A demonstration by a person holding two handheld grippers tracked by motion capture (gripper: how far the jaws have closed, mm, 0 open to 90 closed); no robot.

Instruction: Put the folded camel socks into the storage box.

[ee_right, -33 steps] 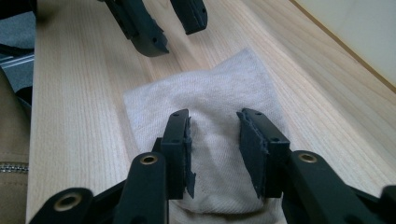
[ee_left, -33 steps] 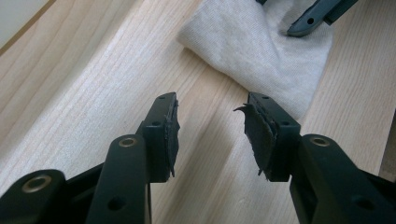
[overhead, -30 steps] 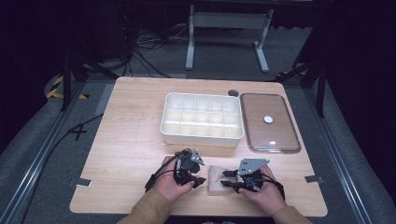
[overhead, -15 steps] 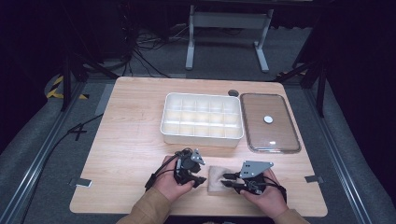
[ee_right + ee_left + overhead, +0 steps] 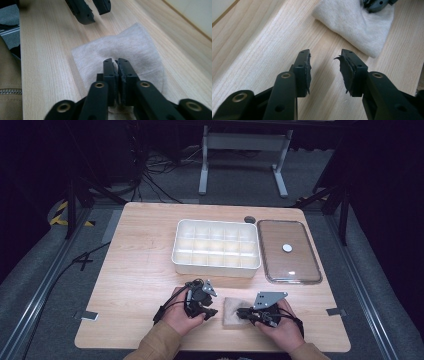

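Observation:
A folded white cloth [image 5: 230,314] [image 5: 359,25] [image 5: 135,47] lies on the wooden table near its front edge, between my two hands. My right gripper [image 5: 243,313] [image 5: 115,61] comes at it from the right. Its jaws have just been closing and now stand shut on a puckered pinch of the cloth. My left gripper [image 5: 212,312] [image 5: 325,53] rests just left of the cloth, pointing at its near corner. Its jaws have just been closing too, but they are open over bare wood with nothing between them.
A white tray [image 5: 216,266] divided into several compartments stands at the middle of the table. A clear lid [image 5: 280,265] with a white knob lies to its right. A small dark disc [image 5: 249,219] sits behind the tray. The table's front edge is close under both hands.
The right gripper's jaws have come together on the cloth. The left gripper's jaws stand a little narrower. Both hands and the cloth have kept their places.

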